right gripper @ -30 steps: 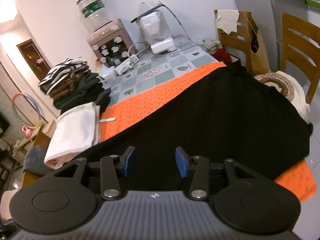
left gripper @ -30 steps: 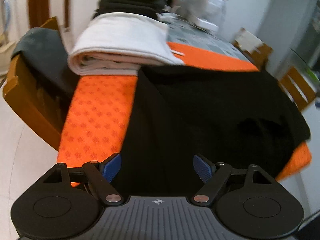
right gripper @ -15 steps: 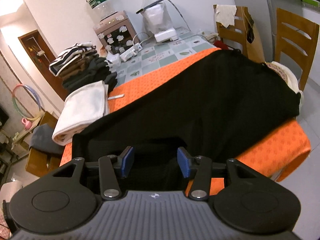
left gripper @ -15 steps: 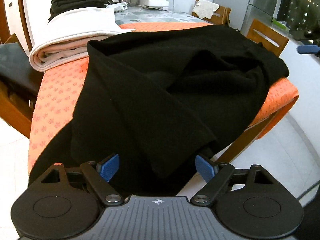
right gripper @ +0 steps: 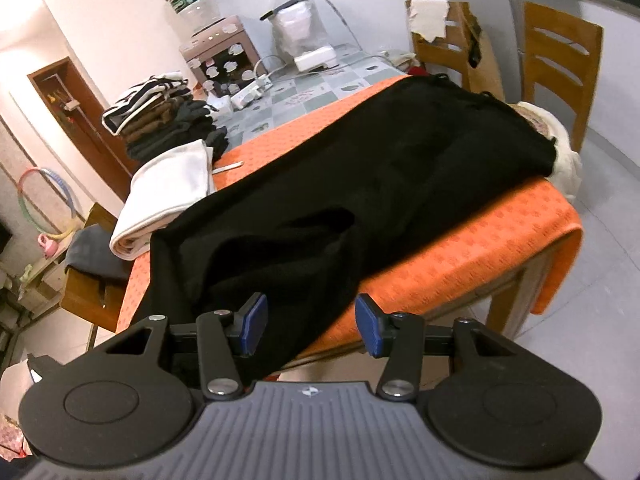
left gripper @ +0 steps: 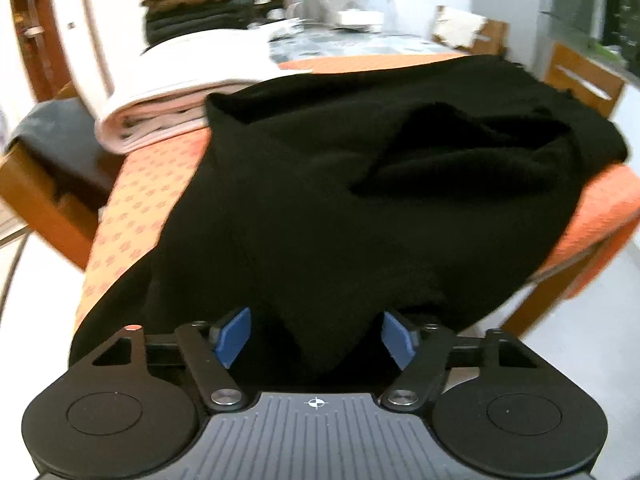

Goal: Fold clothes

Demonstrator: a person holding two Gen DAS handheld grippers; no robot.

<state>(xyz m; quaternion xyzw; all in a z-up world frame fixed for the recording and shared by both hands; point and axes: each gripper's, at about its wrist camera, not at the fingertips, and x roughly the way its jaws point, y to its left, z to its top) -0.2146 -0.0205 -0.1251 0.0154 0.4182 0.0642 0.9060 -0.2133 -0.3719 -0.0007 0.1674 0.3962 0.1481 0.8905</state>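
Observation:
A large black garment (left gripper: 360, 184) lies rumpled across the orange tablecloth (left gripper: 140, 208), its near edge hanging over the table's front. My left gripper (left gripper: 316, 336) is open, low at that hanging edge, with black cloth draping down between its blue pads but not pinched. In the right wrist view the same black garment (right gripper: 360, 184) stretches from far right to near left over the tablecloth (right gripper: 480, 240). My right gripper (right gripper: 310, 324) is open in front of the table edge, its left pad beside the hanging cloth.
A folded white cloth (right gripper: 168, 196) and a pile of folded dark clothes (right gripper: 168, 120) sit at the table's far left. Wooden chairs (right gripper: 560, 60) stand on the right, one with a grey cushion (right gripper: 92, 252) on the left. Boxes, cables and a water bottle (right gripper: 192, 0) crowd the back.
Both grippers have pulled back toward the table's front edge. The left one now sits lower with the garment's hanging edge between its pads; the right one has backed off past the edge.

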